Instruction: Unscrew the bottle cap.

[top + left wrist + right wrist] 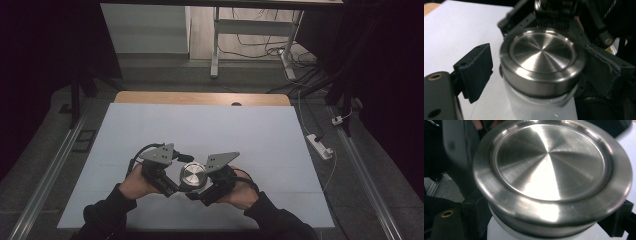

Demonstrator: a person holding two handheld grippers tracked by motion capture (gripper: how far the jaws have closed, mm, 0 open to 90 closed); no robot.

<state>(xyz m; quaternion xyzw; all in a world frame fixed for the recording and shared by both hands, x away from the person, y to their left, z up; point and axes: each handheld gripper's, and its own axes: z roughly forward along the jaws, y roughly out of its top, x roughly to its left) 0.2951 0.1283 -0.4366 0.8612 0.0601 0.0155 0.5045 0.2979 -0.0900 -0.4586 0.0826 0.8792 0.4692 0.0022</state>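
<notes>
Your jar (pixel 193 176) sits between both grippers, near the table's (pixel 200 125) front edge, steel lid (pixel 541 56) on top. Your right gripper (pixel 200 192) is clamped on the jar body just below the lid. Your left gripper (pixel 534 65) stands parted around the lid, left pad (pixel 475 71) clear of it. Whether anything is inside the frosted jar, you cannot tell.

Looking like a lab or recording studio setup: black curtains are hanging around a white-topped table (pixel 200 125), cables (pixel 260 50) are trailing over the grey floor, a power strip (pixel 320 146) is lying beside it, and metal rails (pixel 45 180) are running alongside.
</notes>
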